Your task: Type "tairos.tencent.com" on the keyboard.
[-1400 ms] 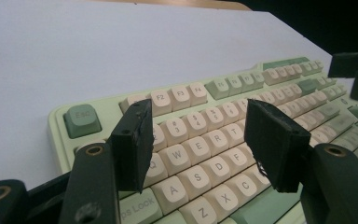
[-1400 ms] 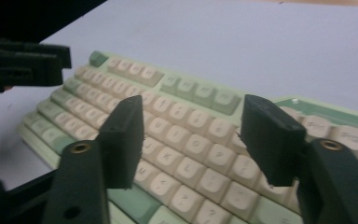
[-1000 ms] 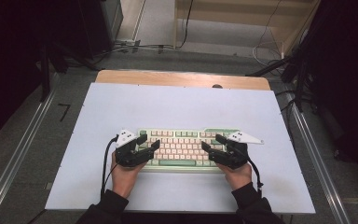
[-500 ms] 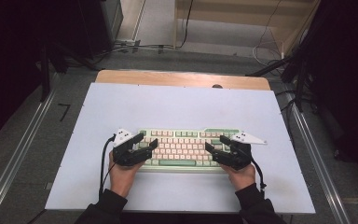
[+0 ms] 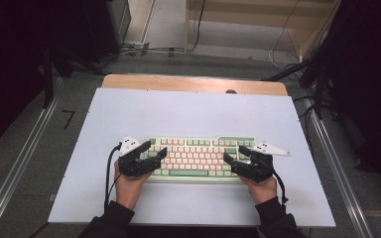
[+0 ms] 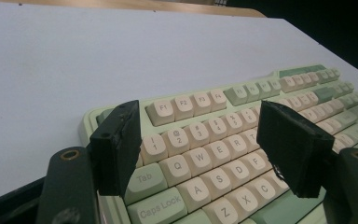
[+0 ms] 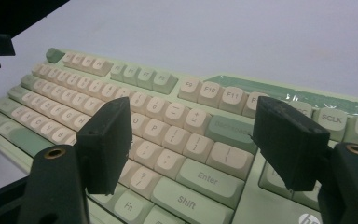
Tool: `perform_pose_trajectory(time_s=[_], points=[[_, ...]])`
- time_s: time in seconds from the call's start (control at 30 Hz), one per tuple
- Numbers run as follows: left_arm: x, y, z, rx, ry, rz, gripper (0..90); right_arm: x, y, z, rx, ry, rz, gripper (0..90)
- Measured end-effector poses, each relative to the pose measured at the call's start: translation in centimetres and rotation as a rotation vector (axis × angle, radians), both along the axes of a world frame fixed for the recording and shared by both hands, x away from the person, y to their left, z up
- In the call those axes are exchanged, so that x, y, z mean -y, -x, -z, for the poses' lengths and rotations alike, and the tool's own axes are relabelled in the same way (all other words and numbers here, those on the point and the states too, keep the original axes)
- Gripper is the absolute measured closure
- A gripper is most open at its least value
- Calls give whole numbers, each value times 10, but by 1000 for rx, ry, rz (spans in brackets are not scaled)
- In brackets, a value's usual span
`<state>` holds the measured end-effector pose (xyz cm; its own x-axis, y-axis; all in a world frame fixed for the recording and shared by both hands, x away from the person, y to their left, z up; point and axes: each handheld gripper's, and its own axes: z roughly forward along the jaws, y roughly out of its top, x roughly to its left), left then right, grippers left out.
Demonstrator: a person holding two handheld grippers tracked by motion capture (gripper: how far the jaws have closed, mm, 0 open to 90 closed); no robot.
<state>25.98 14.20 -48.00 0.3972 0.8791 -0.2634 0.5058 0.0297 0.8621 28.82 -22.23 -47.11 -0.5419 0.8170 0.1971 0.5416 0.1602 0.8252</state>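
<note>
A green and cream keyboard (image 5: 198,156) lies flat on the pale blue table top (image 5: 188,111), near its front edge. My left gripper (image 5: 155,151) hovers over the keyboard's left end, above the number and letter keys (image 6: 200,140). Its jaws have just been opening and stand apart with nothing gripped. My right gripper (image 5: 234,154) hangs over the right end, above the Enter and Shift keys (image 7: 209,179). It is open too, with only keys showing between its black pads (image 7: 107,140).
A wooden strip (image 5: 193,83) runs along the table's far edge. Metal rails (image 5: 25,158) flank both sides, with cables on the floor behind. A wide stretch of bare table top lies beyond the keyboard.
The left gripper's jaws have spread a little wider over the keys. Both hands have stayed almost where they were at the keyboard's ends.
</note>
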Motion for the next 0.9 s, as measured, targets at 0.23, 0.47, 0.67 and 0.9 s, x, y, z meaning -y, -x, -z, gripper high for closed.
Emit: perform_pose_trajectory(time_s=[0.23, 0.47, 0.67, 0.9], points=[[-7, 3, -1, 7, 3, -10, 297, 6, 1, 0, 1, -1, 13, 262], [-13, 5, -1, 6, 5, -26, 296, 11, 4, 0, 1, -2, 23, 261], [-16, 7, 0, 9, -3, -31, 296, 15, 5, -1, 1, -6, 30, 260], [-22, 11, -1, 16, -4, -43, 295, 21, 7, -1, -2, -6, 37, 257]])
